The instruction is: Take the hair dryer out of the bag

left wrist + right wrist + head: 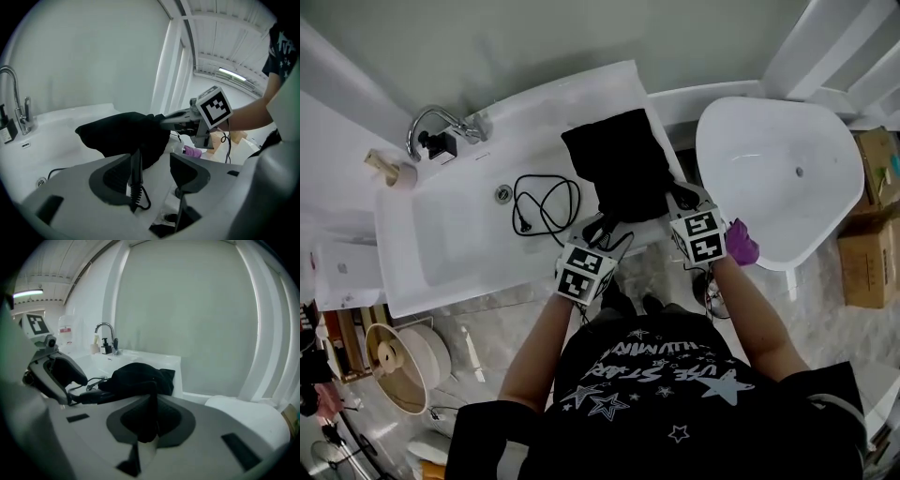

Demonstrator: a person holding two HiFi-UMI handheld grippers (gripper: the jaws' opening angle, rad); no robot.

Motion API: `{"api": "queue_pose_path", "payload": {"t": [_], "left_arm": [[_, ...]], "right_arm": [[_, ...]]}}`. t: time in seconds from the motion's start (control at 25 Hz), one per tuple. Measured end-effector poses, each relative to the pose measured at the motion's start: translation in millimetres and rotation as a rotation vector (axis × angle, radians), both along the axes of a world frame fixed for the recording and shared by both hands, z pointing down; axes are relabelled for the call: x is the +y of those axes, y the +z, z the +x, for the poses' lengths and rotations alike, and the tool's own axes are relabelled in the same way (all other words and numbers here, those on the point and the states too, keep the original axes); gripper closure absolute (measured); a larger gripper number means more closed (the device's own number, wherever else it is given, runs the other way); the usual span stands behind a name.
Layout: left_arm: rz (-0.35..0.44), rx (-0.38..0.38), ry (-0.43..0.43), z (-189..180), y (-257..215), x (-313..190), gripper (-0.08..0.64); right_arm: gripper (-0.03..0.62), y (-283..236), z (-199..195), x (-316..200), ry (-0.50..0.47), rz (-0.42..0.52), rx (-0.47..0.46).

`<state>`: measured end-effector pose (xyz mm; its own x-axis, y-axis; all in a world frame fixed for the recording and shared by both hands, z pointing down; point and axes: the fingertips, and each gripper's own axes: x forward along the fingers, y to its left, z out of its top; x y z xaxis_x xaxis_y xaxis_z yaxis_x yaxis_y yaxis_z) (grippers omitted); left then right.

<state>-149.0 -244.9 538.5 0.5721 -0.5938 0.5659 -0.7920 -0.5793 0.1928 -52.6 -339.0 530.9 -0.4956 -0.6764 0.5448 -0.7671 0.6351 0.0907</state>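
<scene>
The black bag (619, 169) lies on the right end of the white sink counter (441, 253), with its near edge close to the counter's front rim. The hair dryer itself is not visible. Judged from the black cord (546, 202) that runs out from the bag and coils in the basin, its body is inside the bag. The right gripper (151, 401) is clenched on a fold of bag fabric at the near edge. The left gripper (150, 160) is released: its jaws stand apart with the ribbed sleeve of the cord between them, the sleeve lying against one pad and clear of the other. Hazard 1: if the left jaws close here, they take the cord only, not the dryer. A pull on the cord loads the sleeve and the joint behind it, and the thin cord can slip through the pads. Hazard 2: the right grip holds only a thin fold. If the dryer catches on the bag mouth, the fabric can slide out and the whole bag can travel with the dryer toward the front rim and over it. Hazard 3: the loose loops in the basin lie near the drain (502, 194) and can snag as the dryer comes free. Hazard 4: both grippers work near each other at the same edge, so a sideways correction by either can knock the other.
</scene>
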Motion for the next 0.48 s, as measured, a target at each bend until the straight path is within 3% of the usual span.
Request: {"api": "queue_pose_path", "payload": {"t": [0.32,0.48], "left_arm": [[-0.007,0.039,0.134,29.8,-2.1,-2.9,0.287],[0.006,0.030,0.151,39.5,2.1,-10.5,0.287]], "right_arm": [[0.565,-11.8,-10.5,-6.7,0.030,0.010,-0.037],[0.565,-12.8,-11.8,-8.5,0.040,0.009,-0.044]]}}
